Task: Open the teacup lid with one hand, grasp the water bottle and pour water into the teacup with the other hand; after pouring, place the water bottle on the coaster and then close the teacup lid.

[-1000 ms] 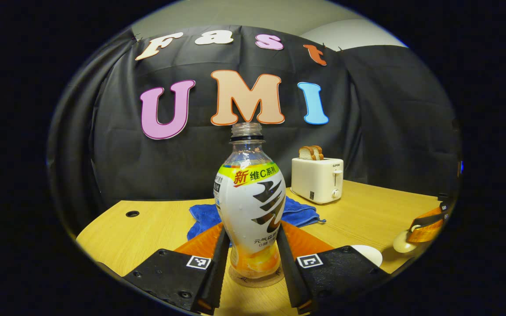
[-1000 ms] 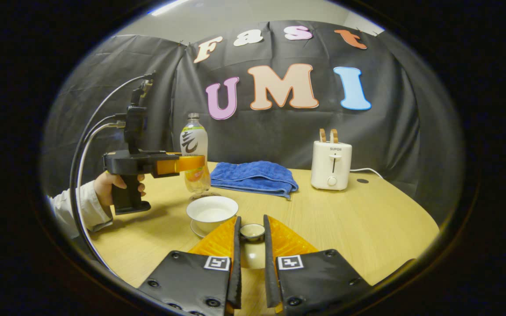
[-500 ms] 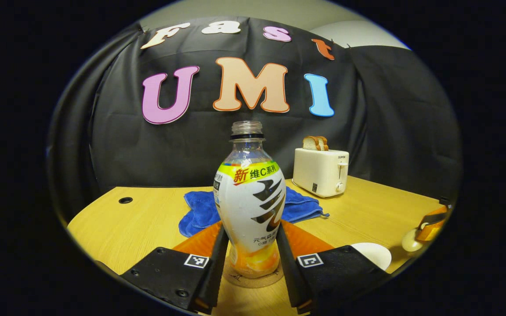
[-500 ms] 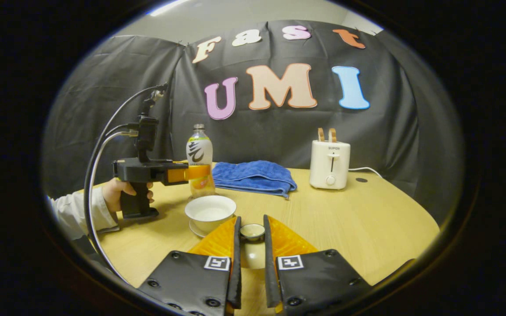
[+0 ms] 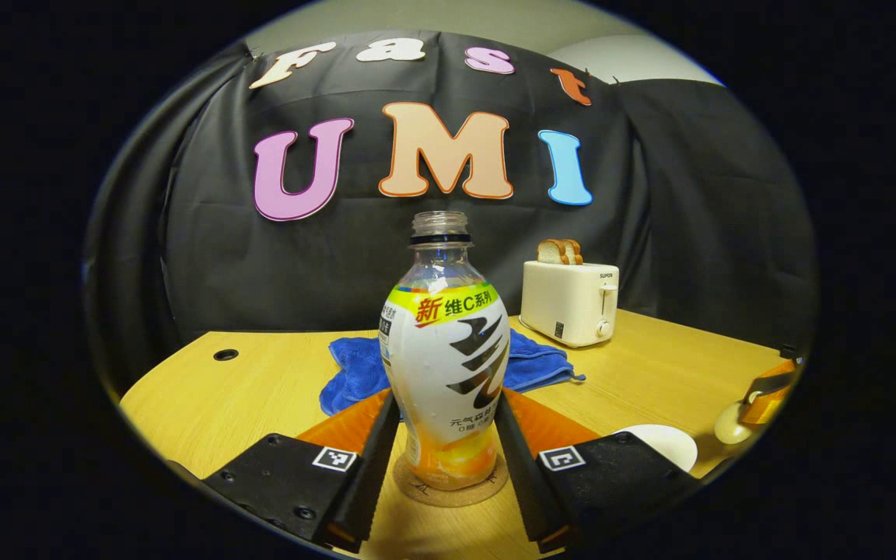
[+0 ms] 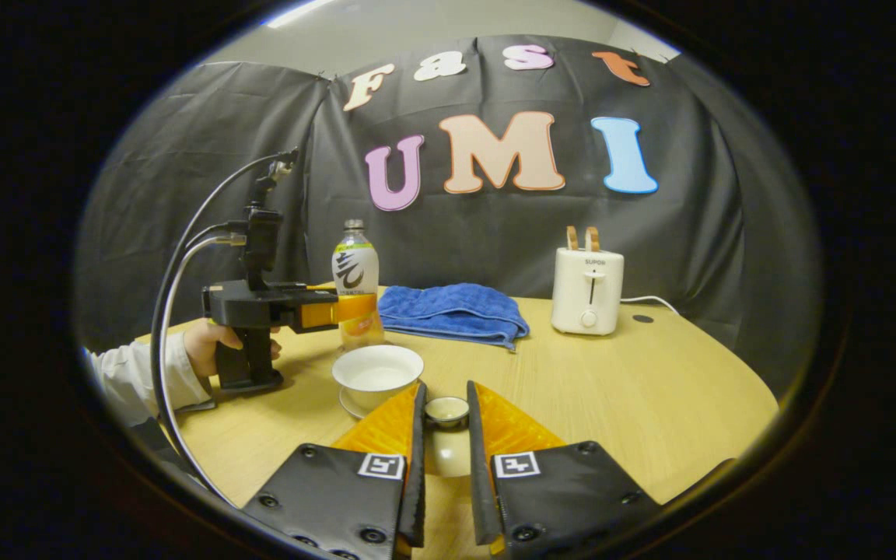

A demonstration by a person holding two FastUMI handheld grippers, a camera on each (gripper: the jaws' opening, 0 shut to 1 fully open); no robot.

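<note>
Left gripper view: we have the water bottle (image 5: 446,365) standing upright between the fingers of our left tool (image 5: 445,459), and its base now sits square on the round cork coaster (image 5: 451,488). Half a second ago the fingers hugged the bottle's waist; now they have eased a little apart, with a thin gap opening at the lower body, so we judge the release has begun but cannot say the grip is fully off. A second ago the bottle was hanging just above the coaster, so the setting-down step looks finished.

In the right gripper view, our right tool (image 6: 445,467) is pinched on the knob of the teacup lid (image 6: 446,411), holding it just short of the open teacup (image 6: 377,376), which sits on its saucer ahead and to the left. The hand (image 6: 211,348) holding the left tool is beyond the cup.

What remains, we judge, is to draw the left tool back clear of the bottle without tipping it, then carry the lid forward and lower it onto the cup.
</note>
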